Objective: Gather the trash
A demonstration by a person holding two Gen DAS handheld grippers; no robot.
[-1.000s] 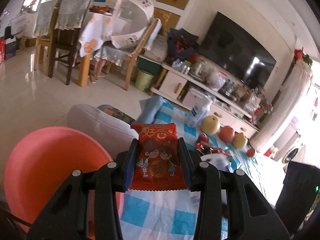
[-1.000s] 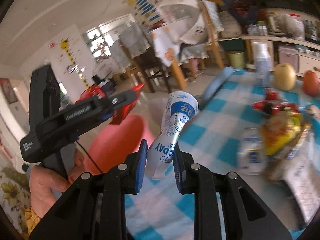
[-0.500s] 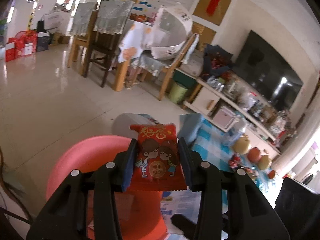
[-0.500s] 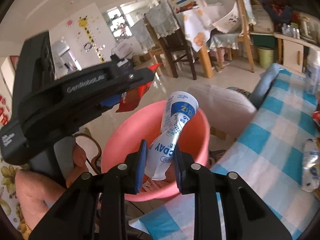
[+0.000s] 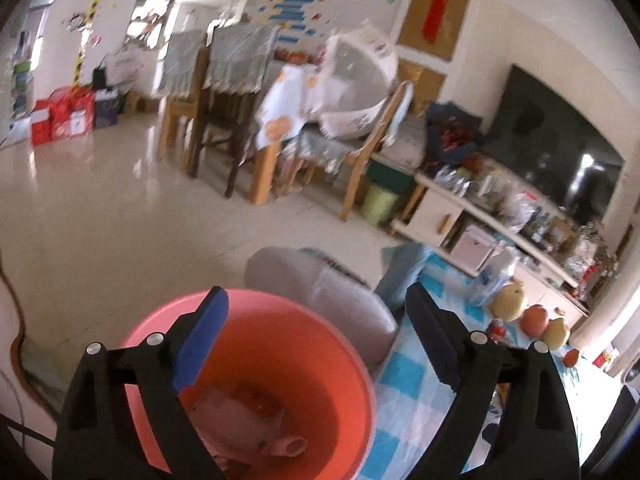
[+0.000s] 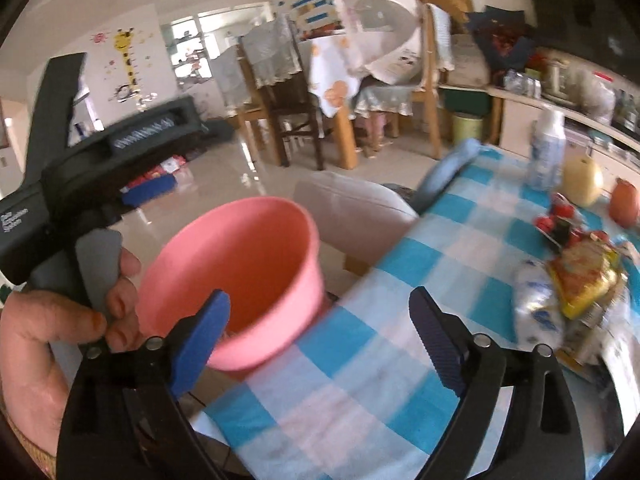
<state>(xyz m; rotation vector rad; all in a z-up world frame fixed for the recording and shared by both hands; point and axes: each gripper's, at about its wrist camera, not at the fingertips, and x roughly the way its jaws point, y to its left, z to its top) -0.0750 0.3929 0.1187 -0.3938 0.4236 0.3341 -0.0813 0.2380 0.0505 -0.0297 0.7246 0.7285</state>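
the left gripper (image 5: 316,336) tilts down over the pink basin (image 5: 340,344), its jaws just sprung wide with nothing between them. the right gripper (image 6: 320,336) also points down, over the near edge of the blue checked tablecloth (image 6: 360,360), jaws just opened wide and empty. a hand (image 6: 48,332) grips the left tool's handle at the left of the right view. crumpled trash (image 5: 248,420) lies in the bottom of the basin, below the left jaws. the basin stands just off the table's edge, beside a grey cushion (image 5: 320,284). more wrappers (image 6: 580,284) sit on the table to the right.
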